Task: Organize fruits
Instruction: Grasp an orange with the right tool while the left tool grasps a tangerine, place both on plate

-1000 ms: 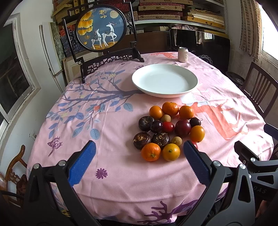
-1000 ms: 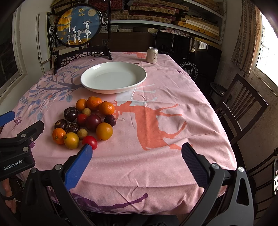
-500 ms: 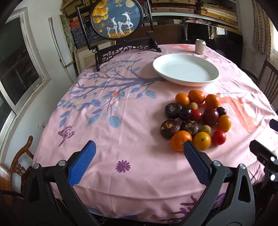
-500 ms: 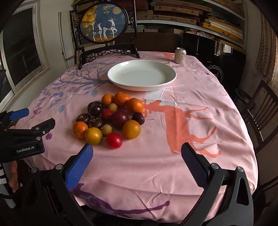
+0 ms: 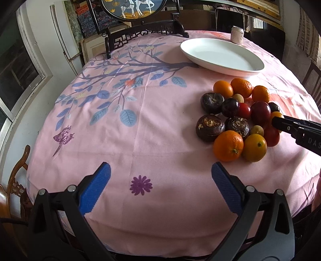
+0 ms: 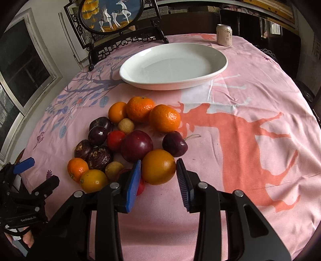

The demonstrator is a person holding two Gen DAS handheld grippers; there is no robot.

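Observation:
A cluster of fruits (image 6: 128,144) lies on the pink tablecloth: oranges, dark plums, brown water chestnuts, small red fruits and tan longans. My right gripper (image 6: 158,166) has its jaws narrowed around the nearest orange (image 6: 158,166), both pads at its sides, the orange still on the cloth. A red fruit (image 6: 141,187) is half hidden behind the left pad. My left gripper (image 5: 160,173) is open and empty over bare cloth, left of the cluster (image 5: 238,118). The white oval plate (image 6: 220,60) stands empty beyond the fruits; it also shows in the left wrist view (image 5: 258,66).
A drink can (image 6: 224,35) stands behind the plate. A round deer-painting screen on a dark stand (image 6: 112,16) is at the table's far left. A wooden chair (image 5: 12,180) is at the left edge. The right gripper's body (image 5: 297,130) reaches over the fruits.
My right gripper moved forward and down to the fruits and narrowed its jaws around the nearest orange. My left gripper shifted left and lower, with the fruits now off to its right.

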